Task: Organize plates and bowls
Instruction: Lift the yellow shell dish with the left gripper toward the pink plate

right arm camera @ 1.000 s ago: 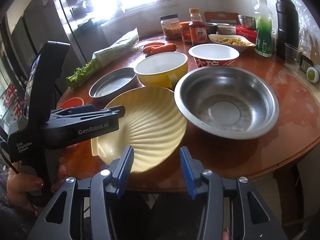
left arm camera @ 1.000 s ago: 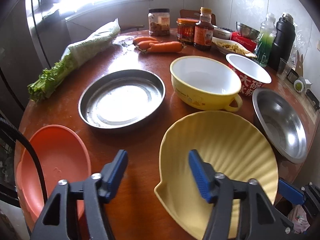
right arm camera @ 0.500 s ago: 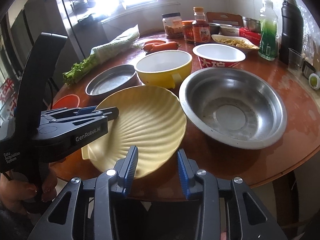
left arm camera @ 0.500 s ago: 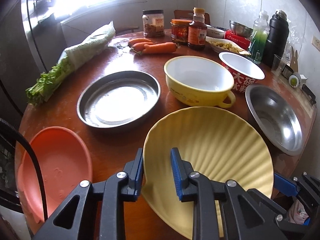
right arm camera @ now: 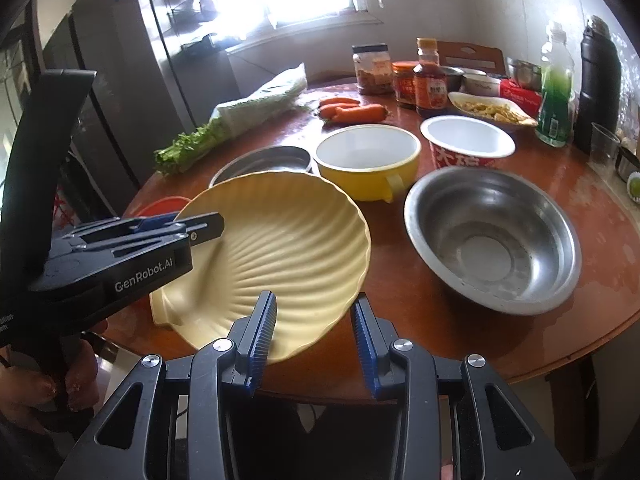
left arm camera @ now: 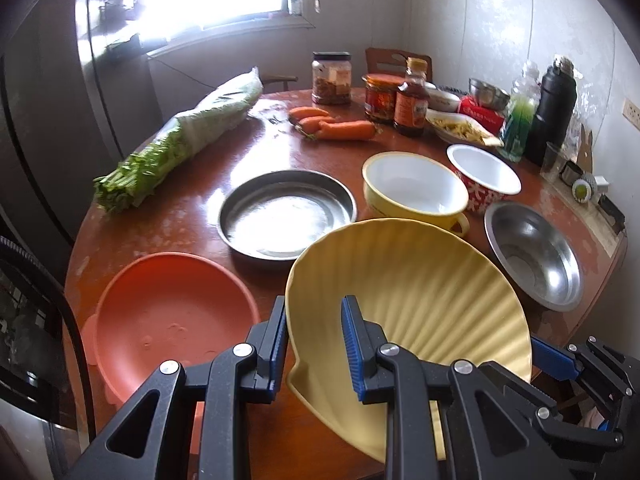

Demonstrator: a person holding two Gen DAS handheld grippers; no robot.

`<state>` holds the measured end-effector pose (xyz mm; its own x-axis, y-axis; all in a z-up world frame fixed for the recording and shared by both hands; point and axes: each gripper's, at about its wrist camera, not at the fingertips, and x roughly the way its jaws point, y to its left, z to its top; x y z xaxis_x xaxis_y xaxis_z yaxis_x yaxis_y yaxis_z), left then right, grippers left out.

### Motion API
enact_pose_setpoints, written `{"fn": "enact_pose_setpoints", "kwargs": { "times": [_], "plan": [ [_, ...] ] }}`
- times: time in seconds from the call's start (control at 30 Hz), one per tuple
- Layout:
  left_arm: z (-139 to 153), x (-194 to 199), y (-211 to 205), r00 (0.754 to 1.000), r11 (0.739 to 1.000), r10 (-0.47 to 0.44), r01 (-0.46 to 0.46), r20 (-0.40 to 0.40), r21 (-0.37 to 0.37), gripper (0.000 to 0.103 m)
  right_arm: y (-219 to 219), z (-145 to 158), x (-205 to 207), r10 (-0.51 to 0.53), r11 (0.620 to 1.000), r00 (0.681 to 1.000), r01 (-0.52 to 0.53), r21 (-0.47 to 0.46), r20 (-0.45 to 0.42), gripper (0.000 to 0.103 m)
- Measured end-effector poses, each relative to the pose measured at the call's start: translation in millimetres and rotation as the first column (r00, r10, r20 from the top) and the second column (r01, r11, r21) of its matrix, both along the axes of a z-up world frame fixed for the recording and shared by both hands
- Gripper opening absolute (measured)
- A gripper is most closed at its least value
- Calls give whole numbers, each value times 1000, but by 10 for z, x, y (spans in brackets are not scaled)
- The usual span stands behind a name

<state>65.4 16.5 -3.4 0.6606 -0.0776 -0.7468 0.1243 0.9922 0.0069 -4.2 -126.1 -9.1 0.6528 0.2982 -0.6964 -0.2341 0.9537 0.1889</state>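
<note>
Round wooden table (left arm camera: 224,168): fills the centre of both views, crowded with dishes in front and jars, bottles and vegetables along the upper edge.

Steel bowl (right arm camera: 492,240): right of centre in the right wrist view, resting flat, mouth up.

Yellow shell plate (left arm camera: 408,292): lower centre of the left wrist view, tilted off the table, its fanned edge raised toward the upper right and its narrow hinge end low, toward the bottom of the frame. Its long axis runs from that hinge end up to the fan.

Orange plate (left arm camera: 172,312): lower left of the left wrist view, flat on the table, just beside the shell plate. Steel pan (left arm camera: 286,212) sits above it, mid-frame.

Yellow bowl (left arm camera: 414,188) and red-patterned bowl (left arm camera: 484,168): upper right of centre, side by side.

Left gripper (left arm camera: 314,340): jaws clamped on the shell plate's near-left rim, beside the hinge end; they have just been closing onto it.

Right gripper (right arm camera: 314,334): jaws apart, straddling the plate's lower rim, and they have just been closing. The left pad lies against the rim; a full pinch is not evident.

Assessment: the left hand carries the plate. The orange plate lies nearest, to the lower left, a likely stacking spot.
</note>
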Motion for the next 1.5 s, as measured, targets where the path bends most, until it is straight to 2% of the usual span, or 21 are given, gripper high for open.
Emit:
{"fn": "enact_pose_setpoints", "kwargs": {
  "times": [0.33, 0.47, 0.77, 1.1, 1.5],
  "plan": [
    [297, -132, 529, 992, 994, 107, -105, 68, -30, 27, 450, 365, 39, 110, 994, 989, -110, -8, 102, 40],
    [380, -152, 772, 985, 989, 149, -147, 85, -31, 27, 649, 439, 83, 149, 989, 982, -150, -1, 114, 40],
    [373, -154, 1176, 971, 974, 226, -223, 83, -41, 27, 1043, 518, 207, 220, 975, 964, -219, -20, 147, 40],
    [94, -41, 1477, 960, 960, 278, -277, 19, -45, 27, 1387, 291, 388, 282, 959, 955, -279, -42, 96, 40],
    [-164, 141, 1509, 960, 960, 279, -280, -24, -24, 27, 1490, 10, 550, 289, 956, 957, -286, -72, 33, 40]
  ]
}}
